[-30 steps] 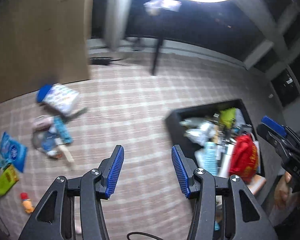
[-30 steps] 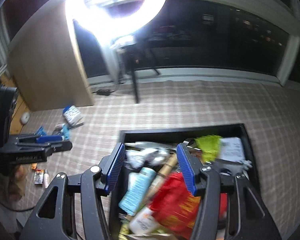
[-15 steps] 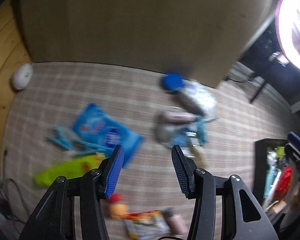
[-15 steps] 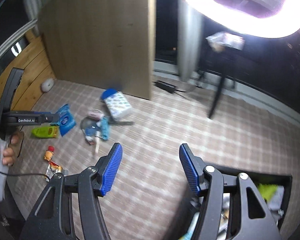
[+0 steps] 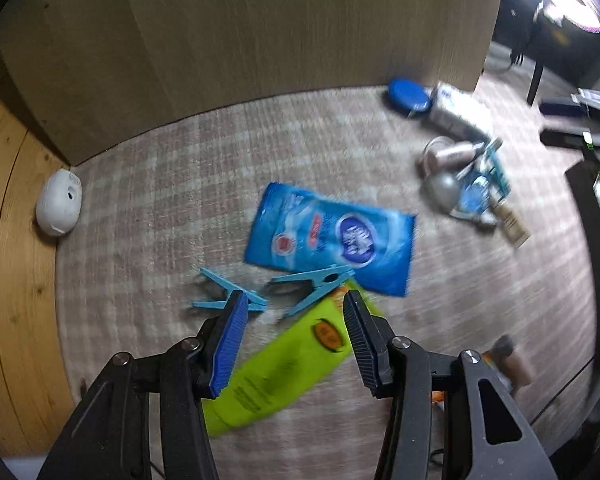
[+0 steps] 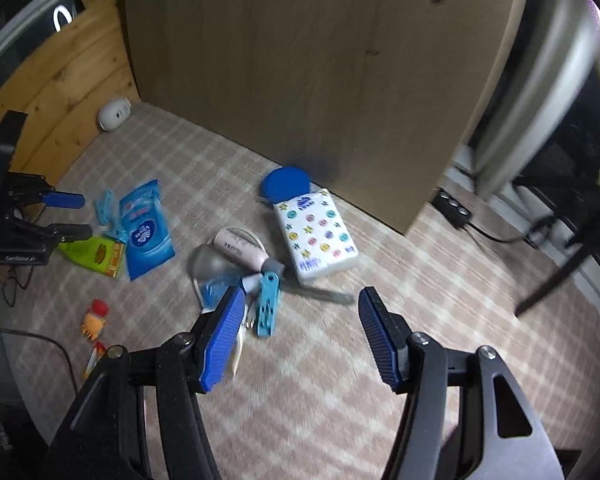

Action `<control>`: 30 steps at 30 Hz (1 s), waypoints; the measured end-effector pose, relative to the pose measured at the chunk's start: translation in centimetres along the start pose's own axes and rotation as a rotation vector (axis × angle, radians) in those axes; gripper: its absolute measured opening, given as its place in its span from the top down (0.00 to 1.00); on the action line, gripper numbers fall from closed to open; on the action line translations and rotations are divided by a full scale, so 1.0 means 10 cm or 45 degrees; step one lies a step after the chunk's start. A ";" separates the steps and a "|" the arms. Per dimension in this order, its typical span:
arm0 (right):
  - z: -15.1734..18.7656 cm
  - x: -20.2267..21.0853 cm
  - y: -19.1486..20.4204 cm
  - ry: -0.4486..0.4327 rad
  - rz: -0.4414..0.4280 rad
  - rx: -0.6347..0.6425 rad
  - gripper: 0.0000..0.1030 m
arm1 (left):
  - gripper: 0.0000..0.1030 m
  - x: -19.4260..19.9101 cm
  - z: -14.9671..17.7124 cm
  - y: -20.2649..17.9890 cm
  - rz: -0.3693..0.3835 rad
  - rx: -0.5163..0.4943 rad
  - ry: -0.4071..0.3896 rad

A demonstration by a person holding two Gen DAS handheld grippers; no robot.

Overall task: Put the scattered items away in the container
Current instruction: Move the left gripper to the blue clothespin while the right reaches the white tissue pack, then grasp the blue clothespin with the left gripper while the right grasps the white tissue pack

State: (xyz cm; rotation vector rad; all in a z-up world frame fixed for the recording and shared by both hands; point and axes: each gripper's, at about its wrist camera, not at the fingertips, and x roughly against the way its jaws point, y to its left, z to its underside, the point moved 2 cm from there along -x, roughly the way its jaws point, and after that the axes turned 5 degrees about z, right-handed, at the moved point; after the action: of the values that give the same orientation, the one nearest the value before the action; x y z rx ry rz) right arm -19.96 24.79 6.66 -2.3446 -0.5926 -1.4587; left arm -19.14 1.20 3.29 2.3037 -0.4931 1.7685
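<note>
The scattered items lay on the checked carpet [image 6: 380, 280], and the container [image 5: 586, 216] showed only as a dark wall at the right edge of the left wrist view, well apart from most of them.

In the lower middle of the left wrist view, the green packet [image 5: 284, 368] lay tilted, its upper end between the fingers of the left gripper [image 5: 294, 328]. A light blue clothespin [image 5: 320, 284] rested across that end, a second clothespin [image 5: 228, 298] lay just to the left, and the blue wipes pouch [image 5: 336, 240] was in the centre of the frame, touching the first clothespin. The left gripper stood apart and empty above these things; its pads pressed on nothing.

In the right wrist view, a pile sat in the centre: a pink tube [image 6: 240, 248], a clear round thing I could not name, and another blue clip [image 6: 269, 304]. The patterned tissue pack [image 6: 316, 236] and a blue lid [image 6: 286, 184] lay above it. The right gripper [image 6: 300, 332] was also spread and empty, with bare carpet between its fingers.

I judged the step to be the reach for new items, not yet a grasp. The left gripper probably needed to go down over the green packet or the clothespin and close; the right one needed to shift left toward the pile.
</note>
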 end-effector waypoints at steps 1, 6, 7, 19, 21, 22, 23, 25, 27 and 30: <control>-0.04 -0.06 0.02 0.011 0.005 0.014 0.43 | 0.54 -0.03 0.00 0.01 -0.002 -0.014 0.006; -0.19 -0.32 0.10 0.058 0.022 0.071 0.43 | 0.55 -0.19 -0.02 0.02 0.024 -0.107 0.032; -0.21 -0.36 0.11 0.064 0.018 0.081 0.43 | 0.55 -0.21 -0.03 0.01 0.028 -0.133 0.032; -0.38 -0.73 0.07 0.138 -0.002 0.148 0.37 | 0.55 -0.44 -0.18 -0.16 0.106 -0.335 0.064; -0.40 -0.78 0.04 0.144 -0.008 0.141 0.37 | 0.57 -0.45 -0.19 -0.17 0.121 -0.327 0.060; -0.42 -0.80 0.03 0.147 -0.008 0.139 0.37 | 0.60 -0.45 -0.19 -0.17 0.127 -0.325 0.062; -0.43 -0.82 0.01 0.149 0.000 0.137 0.37 | 0.63 -0.45 -0.18 -0.18 0.140 -0.323 0.060; -0.45 -0.88 -0.03 0.158 0.008 0.135 0.37 | 0.64 -0.45 -0.18 -0.19 0.151 -0.320 0.058; -0.46 -0.95 -0.08 0.183 0.001 0.127 0.37 | 0.65 -0.45 -0.19 -0.20 0.160 -0.315 0.060; -0.46 -1.05 -0.14 0.210 0.007 0.110 0.37 | 0.74 -0.45 -0.19 -0.20 0.168 -0.308 0.057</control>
State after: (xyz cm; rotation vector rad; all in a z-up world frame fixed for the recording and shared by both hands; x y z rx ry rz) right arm -28.34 21.96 -0.81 -2.1342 -0.5924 -1.5726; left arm -21.11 4.38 -0.44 2.1043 -0.8193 1.7055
